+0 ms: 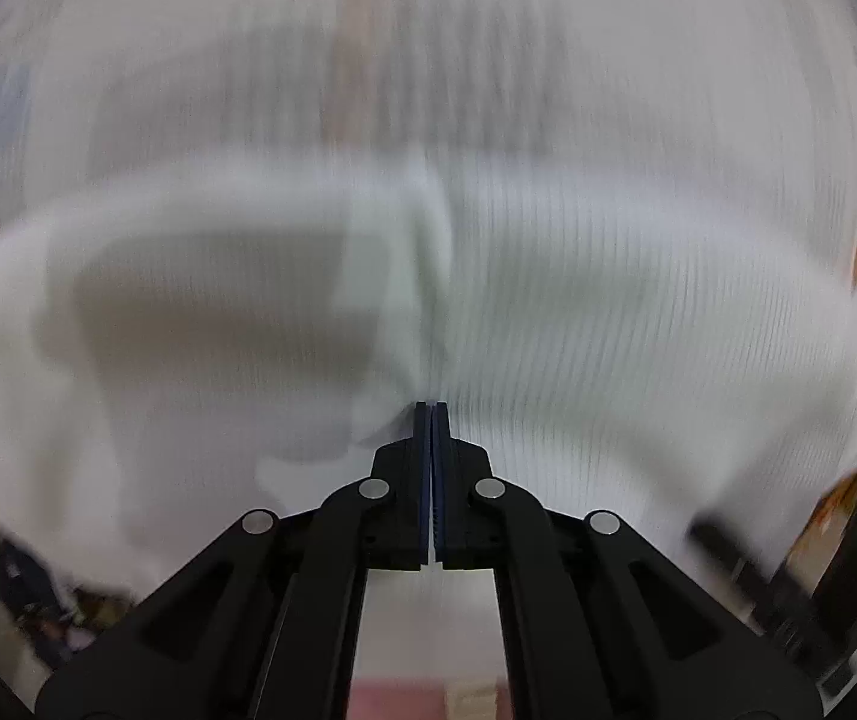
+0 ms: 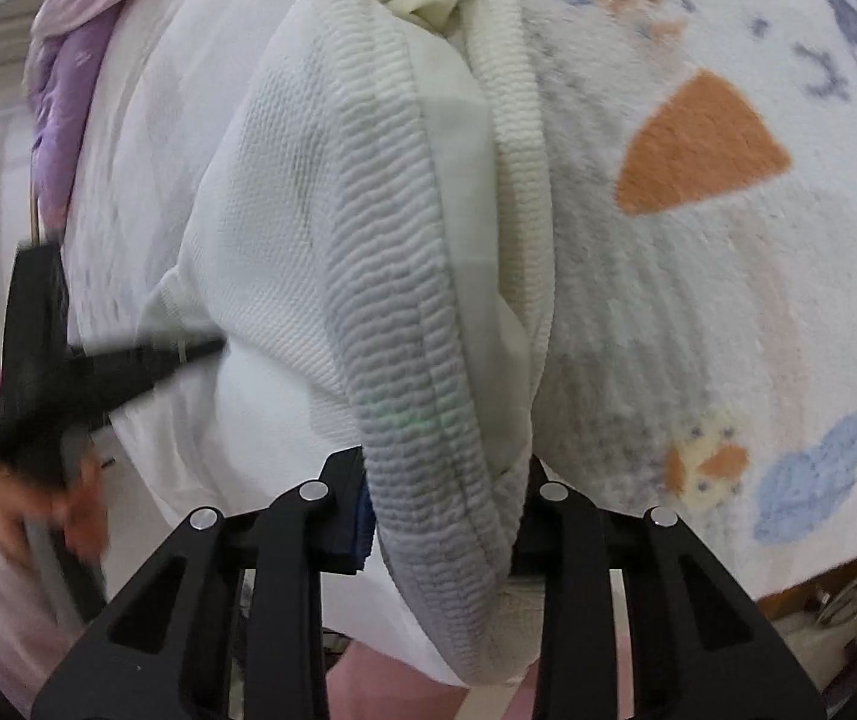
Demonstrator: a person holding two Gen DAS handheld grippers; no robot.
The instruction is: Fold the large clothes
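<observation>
While our right tool [image 2: 440, 516] clamps a thick bunched roll of the white top [image 2: 284, 228], our left tool [image 1: 431, 414] is fully closed at the fabric; pinch unclear through blur. Top lies rumpled on the blanket [image 2: 728, 252]. We see no flat fold yet, so nearly everything remains.

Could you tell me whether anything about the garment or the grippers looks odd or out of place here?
Nothing looks damaged. The white ribbed garment is bunched into a thick roll between the right gripper's jaws rather than lying flat on the patterned blanket.
</observation>
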